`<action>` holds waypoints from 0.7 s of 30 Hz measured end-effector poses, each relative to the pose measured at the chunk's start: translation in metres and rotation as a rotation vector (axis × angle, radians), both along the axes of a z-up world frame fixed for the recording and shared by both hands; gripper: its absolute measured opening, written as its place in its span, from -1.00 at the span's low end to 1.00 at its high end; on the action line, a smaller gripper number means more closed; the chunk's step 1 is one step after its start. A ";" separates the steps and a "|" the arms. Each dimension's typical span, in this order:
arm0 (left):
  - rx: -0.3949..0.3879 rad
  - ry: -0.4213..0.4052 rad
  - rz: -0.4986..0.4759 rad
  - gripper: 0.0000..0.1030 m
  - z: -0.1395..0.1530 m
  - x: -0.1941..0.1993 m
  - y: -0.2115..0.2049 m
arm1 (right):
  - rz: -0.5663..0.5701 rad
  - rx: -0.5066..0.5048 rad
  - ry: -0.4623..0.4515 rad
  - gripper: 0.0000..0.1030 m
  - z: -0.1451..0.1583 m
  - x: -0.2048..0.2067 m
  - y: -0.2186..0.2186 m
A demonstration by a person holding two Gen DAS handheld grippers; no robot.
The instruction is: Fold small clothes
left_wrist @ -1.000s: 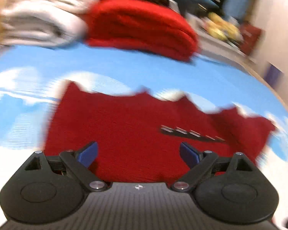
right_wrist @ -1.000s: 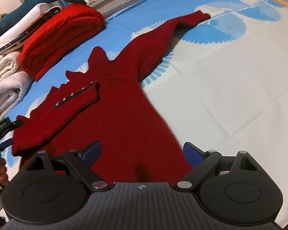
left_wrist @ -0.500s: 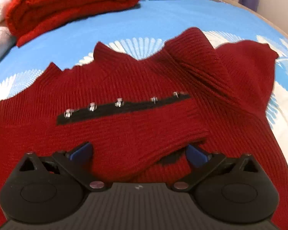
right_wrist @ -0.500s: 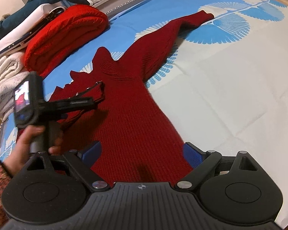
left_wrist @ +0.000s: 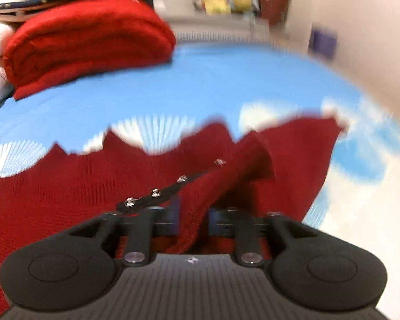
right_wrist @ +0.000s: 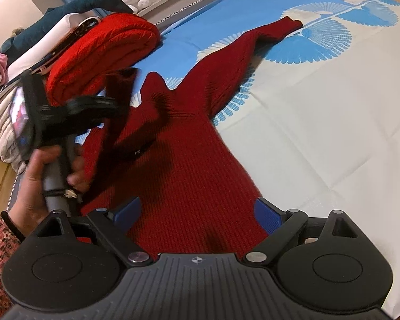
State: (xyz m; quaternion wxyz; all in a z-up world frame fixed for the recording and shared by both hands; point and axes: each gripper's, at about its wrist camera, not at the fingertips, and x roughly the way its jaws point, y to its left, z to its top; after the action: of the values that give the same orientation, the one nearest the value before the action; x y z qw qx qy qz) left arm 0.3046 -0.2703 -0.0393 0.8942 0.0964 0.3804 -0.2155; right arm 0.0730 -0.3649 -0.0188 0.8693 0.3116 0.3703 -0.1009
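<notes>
Sleeve fold underway: left gripper (left_wrist: 193,220) clenched on sweater (right_wrist: 189,176) cuff, lower centre; right gripper (right_wrist: 197,213) released; next, lay sleeve across body

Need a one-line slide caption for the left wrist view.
Left claw shut on the dark red sweater, lifting its studded sleeve cuff off the blue-and-white sheet.

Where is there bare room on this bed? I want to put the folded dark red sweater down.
The white part of the bedsheet, right of the dark red knit sweater and below its outstretched sleeve, is bare. The blue strip between the sweater and the folded bright red knit is narrower. The left edge is crowded with stacked folded clothes.
</notes>
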 end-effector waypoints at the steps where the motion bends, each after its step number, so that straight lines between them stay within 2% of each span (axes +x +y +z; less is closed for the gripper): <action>1: 0.053 0.012 0.006 0.39 -0.008 -0.001 -0.001 | 0.001 0.002 0.002 0.80 -0.001 0.000 -0.001; 2: 0.068 -0.002 0.009 0.62 -0.012 -0.003 0.005 | 0.000 0.003 0.005 0.80 -0.001 0.000 -0.002; 4: 0.066 -0.058 0.028 0.80 -0.010 -0.009 0.022 | -0.012 0.007 0.008 0.80 -0.002 -0.002 -0.006; 6: 0.082 -0.126 0.086 0.83 -0.004 -0.015 0.054 | -0.025 0.017 0.007 0.80 -0.002 -0.004 -0.010; 8: 0.118 -0.185 0.189 0.83 0.001 -0.014 0.094 | -0.030 0.021 0.004 0.80 -0.001 -0.005 -0.010; 11: 0.186 -0.200 0.357 0.83 0.007 0.000 0.153 | -0.020 0.023 -0.006 0.80 0.000 -0.005 -0.009; 14: 0.193 -0.137 0.530 0.83 0.006 0.026 0.221 | -0.006 0.018 -0.005 0.80 0.001 -0.003 -0.005; 17: 0.095 0.036 0.631 0.83 -0.009 0.058 0.278 | -0.004 0.010 0.005 0.80 -0.001 -0.001 -0.001; 19: 0.034 0.112 0.663 0.83 -0.019 0.069 0.302 | -0.009 0.002 0.016 0.80 -0.003 0.002 0.000; 21: -0.085 0.159 0.652 0.83 -0.021 0.065 0.314 | -0.013 -0.007 0.031 0.79 -0.005 0.005 0.000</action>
State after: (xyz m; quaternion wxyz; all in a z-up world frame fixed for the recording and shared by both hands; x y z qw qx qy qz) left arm 0.3695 0.0442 -0.0608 0.8869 -0.0848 0.4503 0.0591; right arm 0.0779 -0.3645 -0.0239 0.8640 0.3092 0.3812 -0.1126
